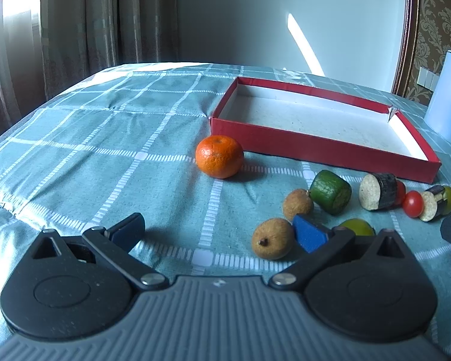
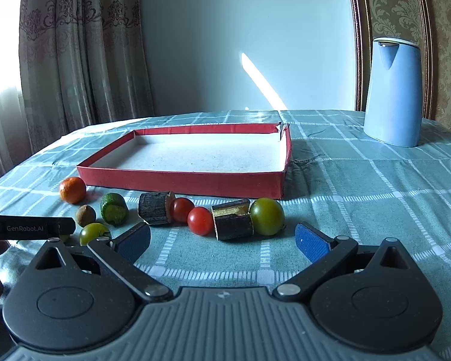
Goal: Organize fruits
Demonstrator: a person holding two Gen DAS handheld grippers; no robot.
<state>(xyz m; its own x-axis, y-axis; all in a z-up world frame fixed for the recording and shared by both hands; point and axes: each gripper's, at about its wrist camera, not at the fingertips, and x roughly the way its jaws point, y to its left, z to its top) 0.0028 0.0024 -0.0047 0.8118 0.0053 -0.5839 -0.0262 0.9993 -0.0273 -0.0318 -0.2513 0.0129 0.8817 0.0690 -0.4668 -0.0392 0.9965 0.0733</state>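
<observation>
Nothing sits in the red box (image 2: 183,184) yet, so the sorting looks to be at its opening step. Both grippers — left gripper (image 1: 216,234) and right gripper (image 2: 222,239) — hang with fingers spread wide, holding nothing. Fruit lies on the checked cloth (image 2: 360,210) just in front of the box: the orange (image 1: 219,156), 2 red tomatoes (image 2: 200,221), a green tomato (image 2: 267,216). Next likely calls for closing on 1 round piece without rolling it. The left gripper's blue pad (image 1: 309,236) partly hides a brown fruit (image 1: 272,242) — its kind is hard to tell.
</observation>
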